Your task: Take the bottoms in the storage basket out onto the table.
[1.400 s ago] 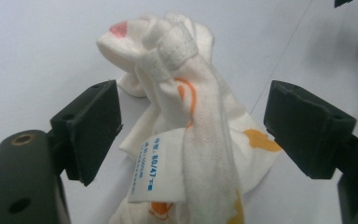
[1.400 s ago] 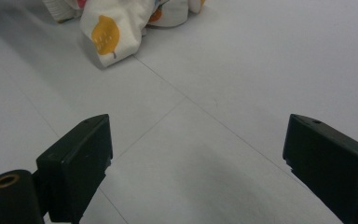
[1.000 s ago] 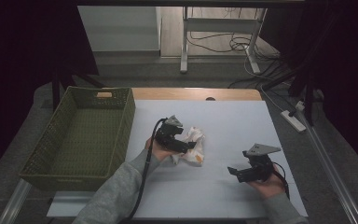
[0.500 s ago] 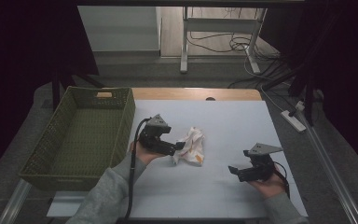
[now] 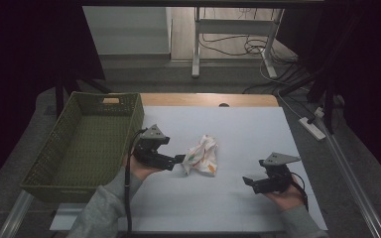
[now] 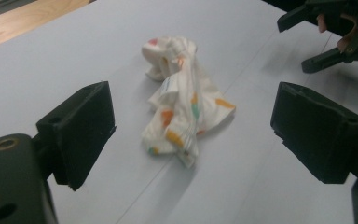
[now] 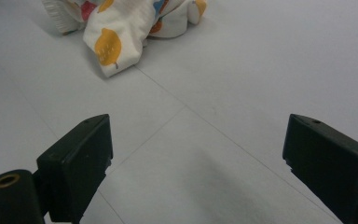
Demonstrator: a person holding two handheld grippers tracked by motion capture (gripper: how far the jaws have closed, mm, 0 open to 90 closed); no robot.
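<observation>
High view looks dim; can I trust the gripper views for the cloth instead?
High view: dark surroundings, the cloth small and soft. Left gripper view: the cloth evenly lit and sharp, faint shadow beside it. Right gripper view: cloth cropped at the top edge, no glare.

The left gripper point(image 5: 178, 159) (jaws spread) has drawn back off the cloth point(image 5: 202, 155).

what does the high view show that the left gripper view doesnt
The high view alone takes in the green basket at the table's left, the left gripper in its hand, and the floor cables beyond. The left gripper view alone gives the close look between its open fingers at the cloth's orange and green print. Both share the crumpled cloth, the white table and the right gripper.
</observation>
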